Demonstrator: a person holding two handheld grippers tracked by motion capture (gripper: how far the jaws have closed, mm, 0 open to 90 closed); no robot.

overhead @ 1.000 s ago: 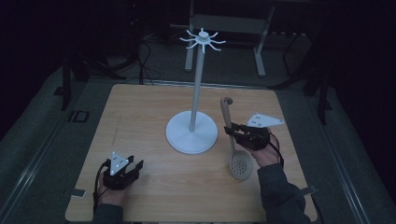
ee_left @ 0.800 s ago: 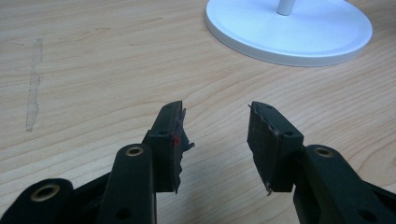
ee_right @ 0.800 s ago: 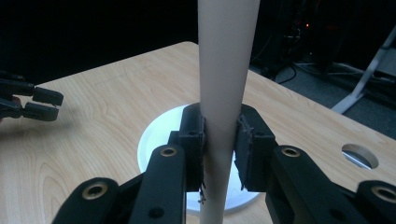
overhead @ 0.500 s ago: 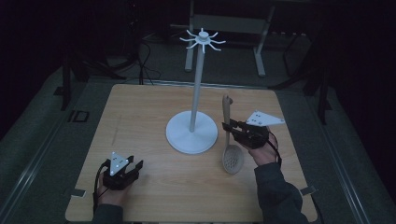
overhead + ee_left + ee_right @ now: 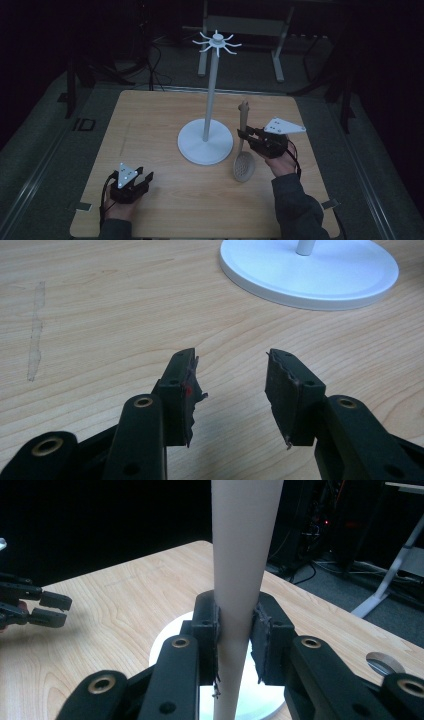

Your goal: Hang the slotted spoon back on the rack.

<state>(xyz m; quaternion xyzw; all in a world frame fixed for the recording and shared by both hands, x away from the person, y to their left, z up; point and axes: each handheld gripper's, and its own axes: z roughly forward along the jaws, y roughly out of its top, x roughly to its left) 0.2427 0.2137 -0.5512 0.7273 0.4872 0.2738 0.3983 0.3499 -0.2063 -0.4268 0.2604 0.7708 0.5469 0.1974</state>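
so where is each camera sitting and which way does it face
High view: above the person's side, looking forward and down on the table; both forearms, left claw and right claw show.
Left gripper view: on the left claw, facing the white stand; open jaws show.
Right gripper view: on the right claw, jaws shut on the slotted spoon.
All three share the stand.
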